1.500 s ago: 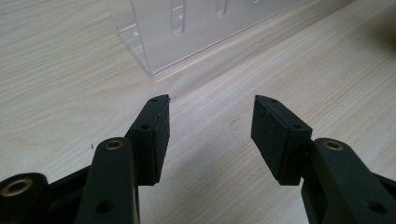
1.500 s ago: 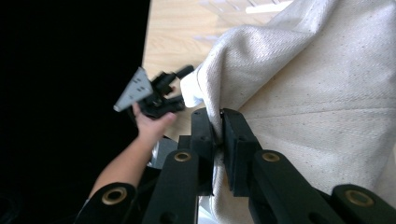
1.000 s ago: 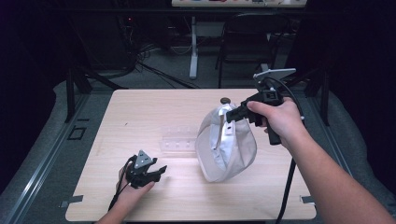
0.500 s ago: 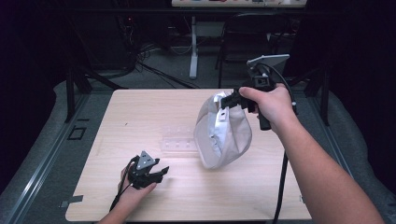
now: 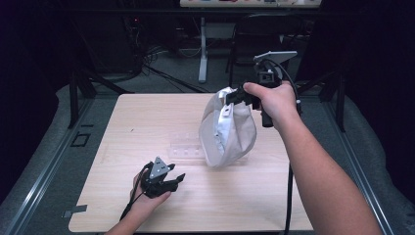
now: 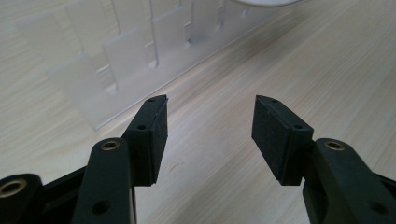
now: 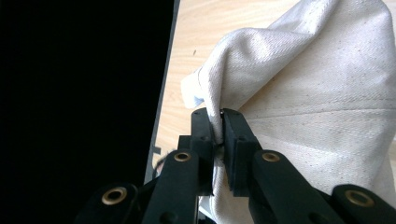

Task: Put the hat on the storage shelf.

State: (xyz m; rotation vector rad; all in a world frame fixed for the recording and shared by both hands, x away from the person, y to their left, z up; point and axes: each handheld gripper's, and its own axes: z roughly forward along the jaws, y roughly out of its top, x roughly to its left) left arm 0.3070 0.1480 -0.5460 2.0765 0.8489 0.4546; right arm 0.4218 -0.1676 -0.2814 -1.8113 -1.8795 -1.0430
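The right gripper (image 5: 234, 96), clamped on the white cloth bag (image 5: 227, 129), has lifted it toward 12 o'clock. The left gripper (image 6: 208, 125) stays spread wide, empty.

My left gripper (image 6: 208, 135): black jaws, ribbed pads (image 6: 273, 133), brass-ringed screw holes, grey three-cornered plate on top. My right gripper (image 7: 220, 122): same black build, black trailing cable (image 5: 288, 196). Forearms bare, no sleeves.
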